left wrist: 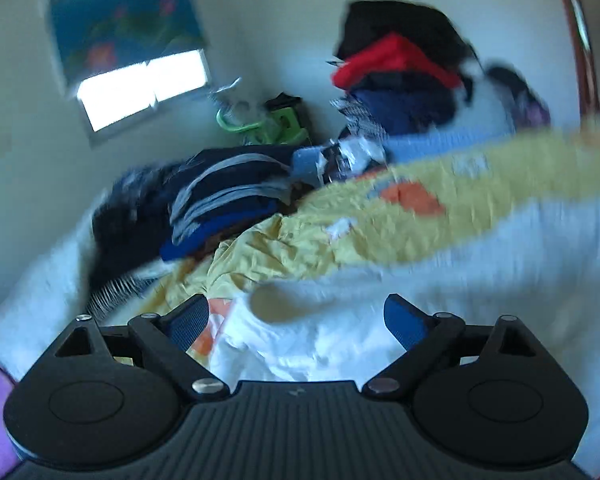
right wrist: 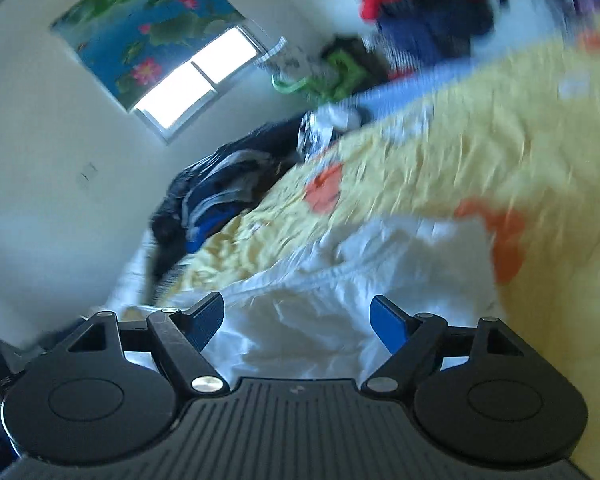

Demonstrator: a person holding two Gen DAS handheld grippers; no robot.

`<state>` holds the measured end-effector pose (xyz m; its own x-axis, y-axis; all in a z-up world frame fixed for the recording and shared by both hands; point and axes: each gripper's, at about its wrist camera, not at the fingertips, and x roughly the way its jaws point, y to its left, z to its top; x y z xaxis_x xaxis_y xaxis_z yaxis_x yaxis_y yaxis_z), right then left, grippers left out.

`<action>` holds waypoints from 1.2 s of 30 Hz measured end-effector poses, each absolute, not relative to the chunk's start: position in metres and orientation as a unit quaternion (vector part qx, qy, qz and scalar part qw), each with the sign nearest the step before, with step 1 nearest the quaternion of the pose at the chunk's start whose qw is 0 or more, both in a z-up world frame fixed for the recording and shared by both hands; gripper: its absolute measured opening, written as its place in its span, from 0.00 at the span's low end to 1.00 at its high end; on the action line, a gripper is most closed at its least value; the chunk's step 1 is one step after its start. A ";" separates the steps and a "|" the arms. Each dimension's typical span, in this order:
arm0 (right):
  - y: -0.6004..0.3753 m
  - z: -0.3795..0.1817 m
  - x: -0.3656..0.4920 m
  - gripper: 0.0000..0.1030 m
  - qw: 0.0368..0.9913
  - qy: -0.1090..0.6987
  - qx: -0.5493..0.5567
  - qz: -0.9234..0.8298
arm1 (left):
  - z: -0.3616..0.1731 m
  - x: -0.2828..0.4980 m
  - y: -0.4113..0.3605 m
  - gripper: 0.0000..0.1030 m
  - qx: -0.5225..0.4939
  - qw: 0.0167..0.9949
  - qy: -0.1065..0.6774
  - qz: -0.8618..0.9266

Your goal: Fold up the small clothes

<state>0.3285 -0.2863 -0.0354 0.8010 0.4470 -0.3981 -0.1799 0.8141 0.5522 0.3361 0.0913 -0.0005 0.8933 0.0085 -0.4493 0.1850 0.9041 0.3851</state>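
Note:
A white garment (left wrist: 400,300) lies crumpled on a yellow bedspread (left wrist: 440,216) with orange patches. My left gripper (left wrist: 296,318) is open, its blue-padded jaws spread wide just above the white cloth. The same white garment shows in the right wrist view (right wrist: 332,280), rumpled on the yellow bedspread (right wrist: 480,140). My right gripper (right wrist: 296,320) is open too, jaws spread over the cloth. Neither gripper holds anything. Both views are blurred by motion.
A heap of dark blue striped clothes (left wrist: 204,204) lies at the back left of the bed. A taller stack with a red item (left wrist: 396,60) stands at the back right. Green hangers (left wrist: 260,120) lie by the wall. A window (right wrist: 196,80) is behind.

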 end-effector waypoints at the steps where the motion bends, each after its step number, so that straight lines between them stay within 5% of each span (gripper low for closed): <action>1: -0.283 -0.036 0.329 0.76 0.920 0.272 0.226 0.167 | -0.013 0.343 0.086 0.93 0.224 0.942 0.245 -0.040; 5: -0.278 -0.039 0.335 0.76 0.944 0.281 0.130 0.115 | -0.038 0.369 0.096 0.93 0.196 0.939 0.282 0.016; 12: -0.292 -0.065 0.370 0.77 0.931 0.321 0.143 0.101 | -0.043 0.411 0.095 0.93 0.207 0.933 0.294 0.018; 21: -0.308 -0.098 0.392 0.81 0.908 0.366 0.183 0.093 | -0.080 0.467 0.110 1.00 0.091 0.913 0.397 0.036; 27: -0.349 -0.074 0.377 0.77 0.892 0.312 0.297 0.136 | -0.042 0.431 0.117 0.98 0.100 0.937 0.335 0.016; 33: -0.315 -0.045 0.369 0.72 0.932 0.257 0.203 0.156 | -0.017 0.399 0.092 0.98 0.130 0.969 0.209 -0.018; 36: -0.277 -0.051 0.380 0.73 0.923 0.292 0.154 0.198 | -0.035 0.412 0.062 0.98 0.184 0.957 0.224 -0.019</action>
<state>0.3800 -0.2771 -0.0512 0.7511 0.4558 -0.4776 -0.2758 0.8739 0.4003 0.4119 0.0619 -0.0351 0.8992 0.0454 -0.4352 0.1192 0.9316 0.3433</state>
